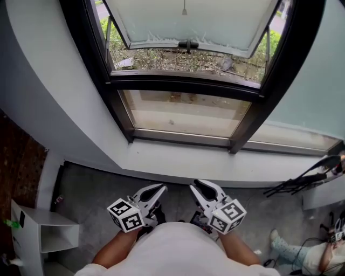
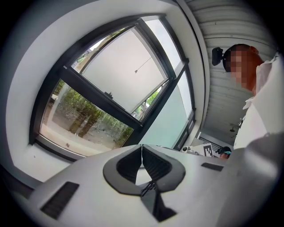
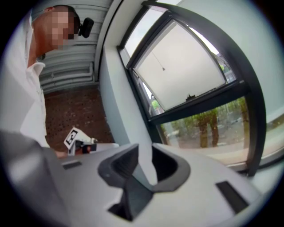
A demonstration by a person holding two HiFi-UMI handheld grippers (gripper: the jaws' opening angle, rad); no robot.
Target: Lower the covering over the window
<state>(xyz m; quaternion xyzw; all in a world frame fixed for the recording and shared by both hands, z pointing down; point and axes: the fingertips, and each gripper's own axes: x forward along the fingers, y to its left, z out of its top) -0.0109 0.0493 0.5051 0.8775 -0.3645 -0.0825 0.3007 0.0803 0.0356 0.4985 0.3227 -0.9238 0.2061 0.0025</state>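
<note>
Hanging raised, blind (image 1: 178, 21), far from left gripper (image 1: 157, 190), right gripper (image 1: 198, 186)

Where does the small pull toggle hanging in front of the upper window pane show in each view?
Head view: pull toggle at the top edge, centre.
Left gripper view: pull toggle above centre, against the pale pane.
Right gripper view: pull toggle upper middle, slightly right, against the pale pane.
Shared landmark: the black window handle on the frame bar below the toggle, in all three.
</note>
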